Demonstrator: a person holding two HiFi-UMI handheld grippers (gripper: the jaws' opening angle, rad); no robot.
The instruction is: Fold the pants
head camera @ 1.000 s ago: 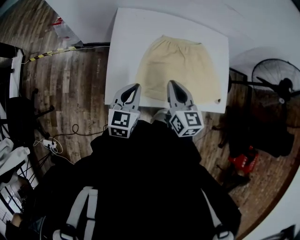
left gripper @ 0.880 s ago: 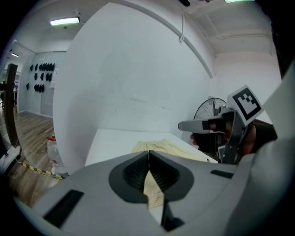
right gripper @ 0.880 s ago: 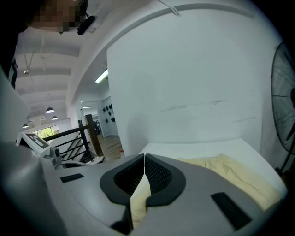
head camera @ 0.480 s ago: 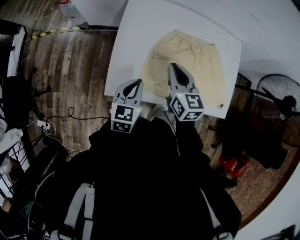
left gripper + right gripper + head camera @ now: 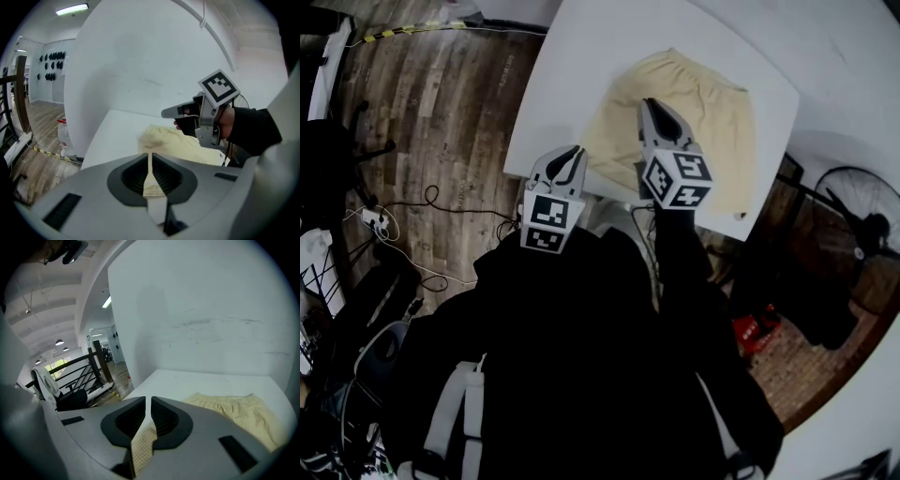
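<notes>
Pale yellow pants [image 5: 708,141] lie flat on the white table [image 5: 572,56], waistband at the far side. My right gripper [image 5: 654,111] hangs over the near part of the cloth, its jaws shut to a thin slit with nothing held. My left gripper [image 5: 569,156] is over the table's near edge, left of the pants, jaws likewise shut and empty. In the left gripper view the pants [image 5: 174,143] show ahead past the jaws [image 5: 150,157], with the right gripper [image 5: 171,112] above them. The right gripper view shows the pants [image 5: 234,411] to the right of its jaws [image 5: 149,404].
A white wall backs the table [image 5: 187,380]. A standing fan [image 5: 867,234] and a red object [image 5: 757,328] are on the wooden floor at the right. Cables [image 5: 384,220] lie on the floor at the left. A plastic bottle [image 5: 63,136] stands by the table's far left corner.
Both grippers have come forward and down toward the table. The right one has moved from the near edge to over the pants; the left stays by the edge.
</notes>
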